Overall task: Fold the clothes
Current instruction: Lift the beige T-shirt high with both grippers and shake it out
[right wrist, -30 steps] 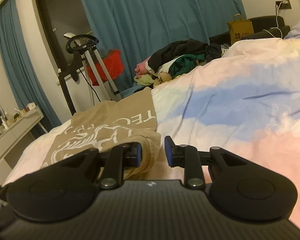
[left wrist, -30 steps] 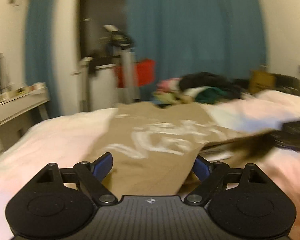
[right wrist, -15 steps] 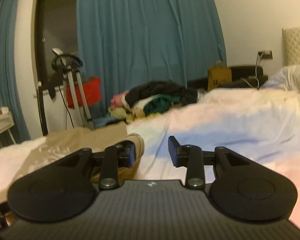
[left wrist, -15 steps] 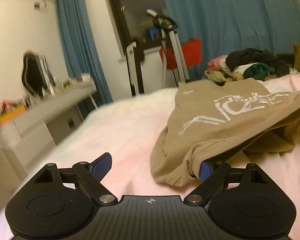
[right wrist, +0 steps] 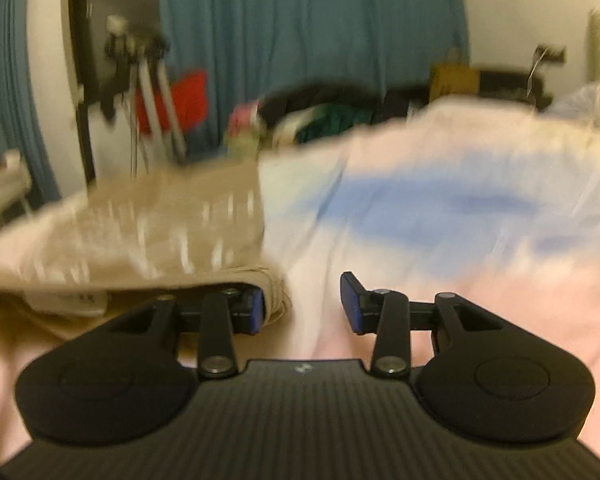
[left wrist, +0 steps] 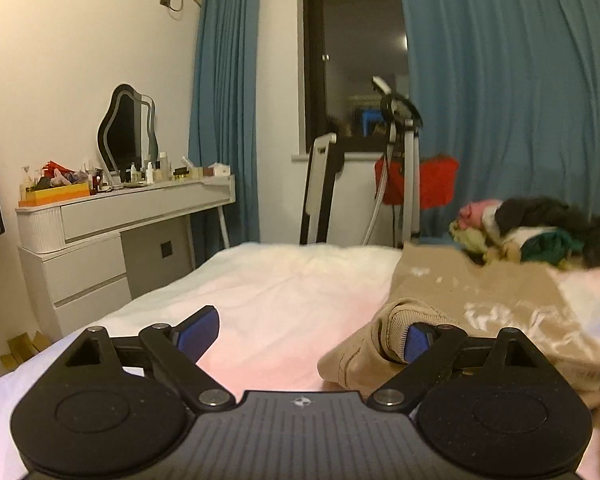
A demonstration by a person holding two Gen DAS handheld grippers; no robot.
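A tan T-shirt with white print lies on the bed, with its near edge bunched into a fold. My left gripper is open at the shirt's left edge; its right fingertip touches the ribbed fold, and the left one hangs over bare sheet. In the blurred right wrist view the same tan T-shirt lies to the left. My right gripper is open at its right corner, the left fingertip against the cloth.
The bed sheet is pink and white, with a blue patch. A pile of unfolded clothes sits at the far edge. A white dresser with a mirror stands left. An exercise machine and blue curtains stand beyond.
Both grippers have shifted around the shirt. The left view swung left from over the shirt to its left edge. The right gripper opened wider and is moving, which blurs its view.
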